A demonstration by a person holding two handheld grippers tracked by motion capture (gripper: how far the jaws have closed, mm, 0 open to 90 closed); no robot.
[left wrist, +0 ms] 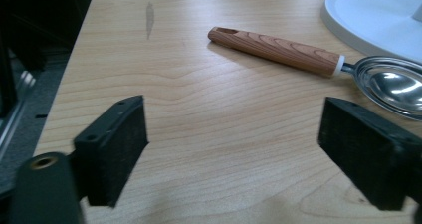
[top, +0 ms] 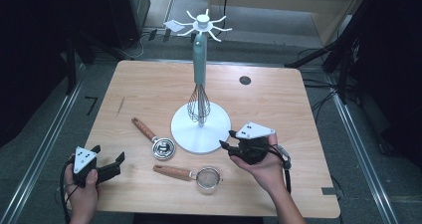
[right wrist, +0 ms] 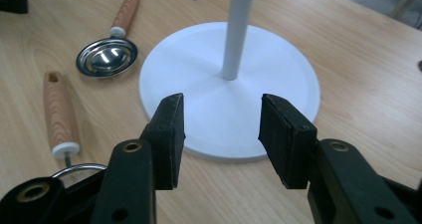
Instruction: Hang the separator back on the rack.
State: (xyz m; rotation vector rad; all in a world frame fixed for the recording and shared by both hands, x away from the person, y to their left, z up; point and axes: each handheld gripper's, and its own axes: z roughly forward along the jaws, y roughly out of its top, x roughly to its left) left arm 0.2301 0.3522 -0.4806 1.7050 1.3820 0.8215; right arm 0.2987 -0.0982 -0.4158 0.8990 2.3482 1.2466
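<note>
Whisk (top: 198,105) already hung on the stand (top: 200,129), measuring scoop (top: 155,140) and strainer (top: 191,174) lay on the table (top: 278,99) unhung, my left claw (top: 110,164) and right claw (top: 230,143) both spread, pinching nothing.

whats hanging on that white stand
A whisk with a pale green handle hangs from one hook of the white stand, wires down above the round base. The other hooks at the top look bare. The hook holding it is too small to make out.
</note>
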